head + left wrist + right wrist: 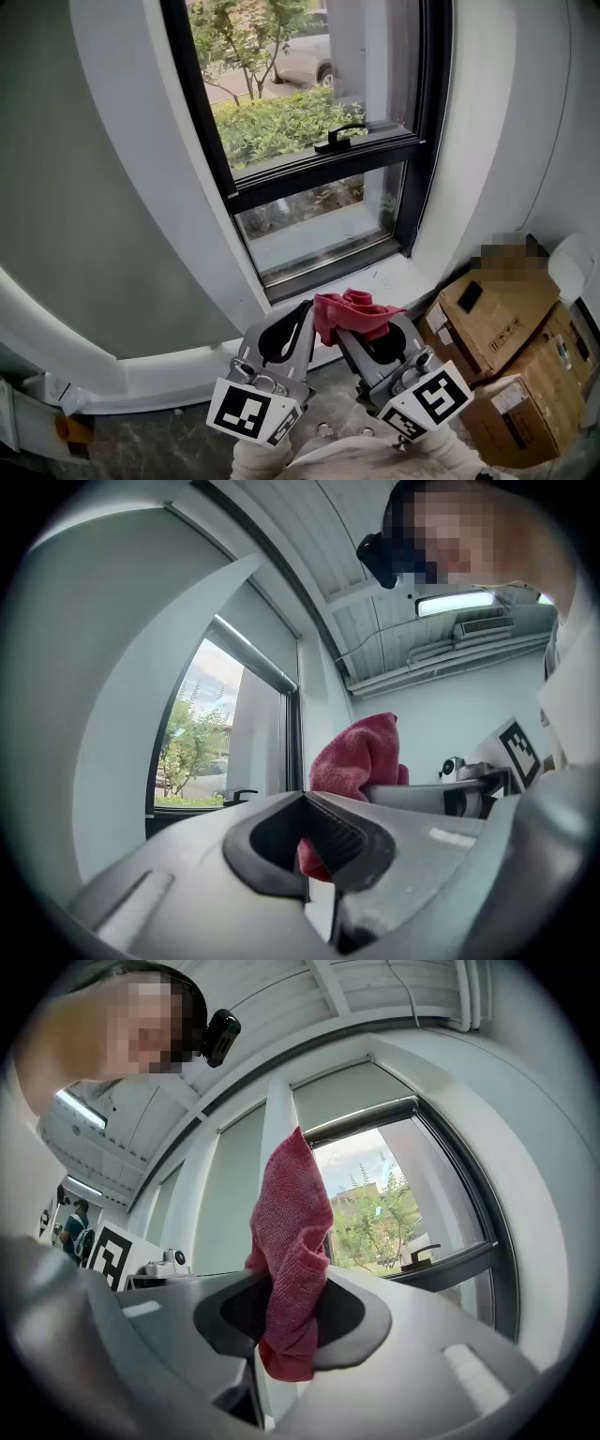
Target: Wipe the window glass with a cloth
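Note:
A crumpled red cloth (353, 313) is bunched between the two gripper tips, just below the window sill (389, 274). My right gripper (349, 330) is shut on it; in the right gripper view the red cloth (289, 1269) stands up out of the closed jaws of the right gripper (286, 1321). My left gripper (307, 315) meets the cloth's left edge. In the left gripper view a fold of the red cloth (361, 757) shows between the closed pads of the left gripper (306, 808). The window glass (281, 75) lies ahead, above both grippers, untouched.
A black latch handle (339, 137) sits on the sash's middle rail above a lower pane (319, 225). Stacked cardboard boxes (497, 328) fill the floor at the right. A white curved wall (122, 234) frames the window on the left.

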Demonstrator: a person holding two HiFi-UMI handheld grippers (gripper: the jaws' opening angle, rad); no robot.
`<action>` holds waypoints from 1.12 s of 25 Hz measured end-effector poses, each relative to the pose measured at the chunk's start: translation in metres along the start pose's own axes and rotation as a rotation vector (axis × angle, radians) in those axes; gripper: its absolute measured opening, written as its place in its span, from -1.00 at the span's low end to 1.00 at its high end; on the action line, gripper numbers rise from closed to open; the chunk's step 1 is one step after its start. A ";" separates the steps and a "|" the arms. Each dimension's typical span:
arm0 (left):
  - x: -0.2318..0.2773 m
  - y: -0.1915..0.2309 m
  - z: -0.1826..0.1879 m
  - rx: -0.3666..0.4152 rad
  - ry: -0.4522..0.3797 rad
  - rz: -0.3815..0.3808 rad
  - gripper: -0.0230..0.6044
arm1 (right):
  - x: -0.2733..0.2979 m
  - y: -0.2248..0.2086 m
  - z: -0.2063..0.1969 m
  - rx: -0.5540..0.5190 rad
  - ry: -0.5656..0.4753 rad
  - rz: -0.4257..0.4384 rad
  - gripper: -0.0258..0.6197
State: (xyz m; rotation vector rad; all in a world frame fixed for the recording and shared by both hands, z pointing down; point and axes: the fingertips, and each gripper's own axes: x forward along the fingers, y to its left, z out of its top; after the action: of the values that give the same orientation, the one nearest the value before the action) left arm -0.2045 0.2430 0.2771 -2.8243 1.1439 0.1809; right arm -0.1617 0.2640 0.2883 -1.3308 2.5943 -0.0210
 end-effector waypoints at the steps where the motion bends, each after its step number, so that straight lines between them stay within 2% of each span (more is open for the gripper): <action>1: 0.000 0.000 0.000 0.003 0.001 -0.001 -0.93 | 0.000 0.000 0.000 0.002 -0.002 -0.002 -0.54; 13: 0.005 0.009 0.001 0.013 -0.005 -0.025 -0.93 | 0.008 -0.002 -0.003 -0.010 -0.012 -0.028 -0.54; 20: 0.017 0.021 0.013 0.071 -0.021 -0.088 -0.93 | 0.021 -0.008 0.004 -0.060 -0.036 -0.091 -0.54; 28: 0.059 0.029 0.015 0.062 -0.041 -0.116 -0.93 | 0.027 -0.055 0.008 -0.057 -0.033 -0.157 -0.54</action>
State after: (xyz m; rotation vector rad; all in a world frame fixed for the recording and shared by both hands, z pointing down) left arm -0.1834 0.1839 0.2527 -2.8085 0.9581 0.1907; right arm -0.1313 0.2111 0.2814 -1.5385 2.4751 0.0488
